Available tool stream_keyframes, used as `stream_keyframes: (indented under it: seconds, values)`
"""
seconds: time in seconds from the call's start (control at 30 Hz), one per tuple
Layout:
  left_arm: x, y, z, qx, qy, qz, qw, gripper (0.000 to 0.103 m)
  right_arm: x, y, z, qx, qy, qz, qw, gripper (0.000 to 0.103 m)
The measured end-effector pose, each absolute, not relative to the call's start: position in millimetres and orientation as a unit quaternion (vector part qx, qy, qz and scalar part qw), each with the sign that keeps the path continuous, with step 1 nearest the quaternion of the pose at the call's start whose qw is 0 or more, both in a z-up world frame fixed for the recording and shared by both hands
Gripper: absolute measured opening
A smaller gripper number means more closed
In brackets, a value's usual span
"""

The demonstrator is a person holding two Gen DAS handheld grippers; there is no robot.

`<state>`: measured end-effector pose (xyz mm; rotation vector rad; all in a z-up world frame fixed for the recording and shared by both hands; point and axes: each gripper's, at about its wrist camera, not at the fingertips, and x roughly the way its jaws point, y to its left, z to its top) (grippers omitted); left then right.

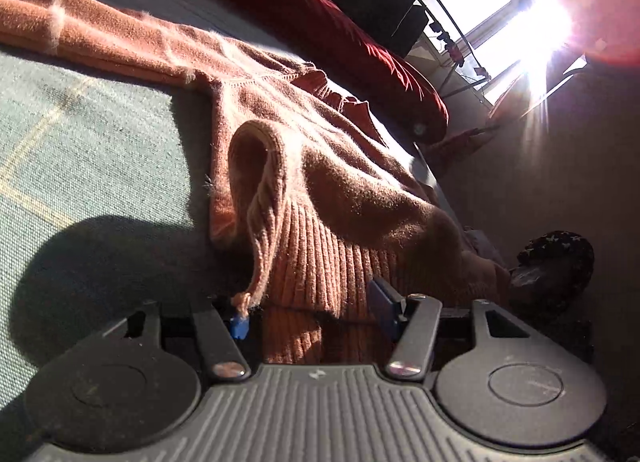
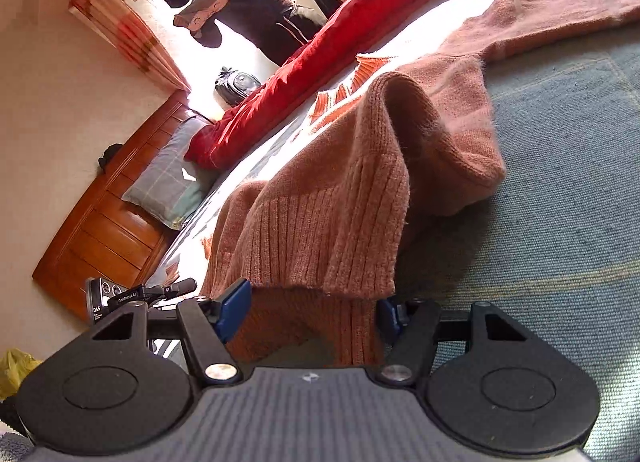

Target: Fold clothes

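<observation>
Your orange sweater (image 1: 320, 166) lies rumpled on the grey-green bedspread (image 1: 100, 150), one sleeve stretching to 10 o'clock. Its ribbed hem (image 2: 312, 246) sits between the spread jaws of your left gripper (image 1: 312, 314) and your right gripper (image 2: 312, 314); whether the pads pinch it, I cannot tell.
</observation>
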<state>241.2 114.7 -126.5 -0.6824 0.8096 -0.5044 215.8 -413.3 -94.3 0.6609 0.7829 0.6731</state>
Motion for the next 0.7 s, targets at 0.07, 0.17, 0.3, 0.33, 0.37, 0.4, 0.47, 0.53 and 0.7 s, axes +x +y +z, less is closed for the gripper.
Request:
stream_keyframes:
  seconds: [0.07,0.17,0.3,0.33,0.37,0.4,0.47,0.53,0.7]
  values:
    - [243.7,114.0,-129.1,-0.343,0.385,-0.235,0.824,0.056,218.8,-408.9,-96.7,0.318,0.371,0.312,0.815,0.04]
    - [242.8,111.7,-126.6,-0.35,0.393,-0.221,0.821,0.022,216.7,-404.4,-93.1,0.325,0.368,0.303,0.817,0.013]
    - [227.1,110.5,-108.6,-0.333,0.379,-0.206,0.839,0.011,201.8,-399.0,-68.8,0.289,0.366,0.29,0.836,0.011]
    - [221.9,111.2,-101.0,-0.332,0.37,-0.206,0.843,0.009,197.4,-398.4,-60.6,0.279,0.364,0.291,0.84,0.011]
    - [216.7,112.0,-93.5,-0.331,0.362,-0.207,0.847,0.009,192.7,-398.7,-51.5,0.27,0.362,0.292,0.843,0.011]
    - [212.0,112.6,-85.1,-0.327,0.354,-0.206,0.852,0.008,187.9,-399.2,-42.0,0.26,0.36,0.293,0.846,0.011]
    - [202.5,113.1,-66.3,-0.314,0.343,-0.205,0.861,0.008,179.6,-399.1,-24.1,0.245,0.356,0.299,0.851,0.01]
    - [190.9,113.0,-49.2,-0.302,0.334,-0.209,0.868,0.008,170.4,-397.6,-4.0,0.224,0.357,0.307,0.853,0.01]
    - [160.1,111.7,-11.7,-0.269,0.324,-0.217,0.881,0.008,148.1,-391.8,31.1,0.187,0.372,0.315,0.853,0.011]
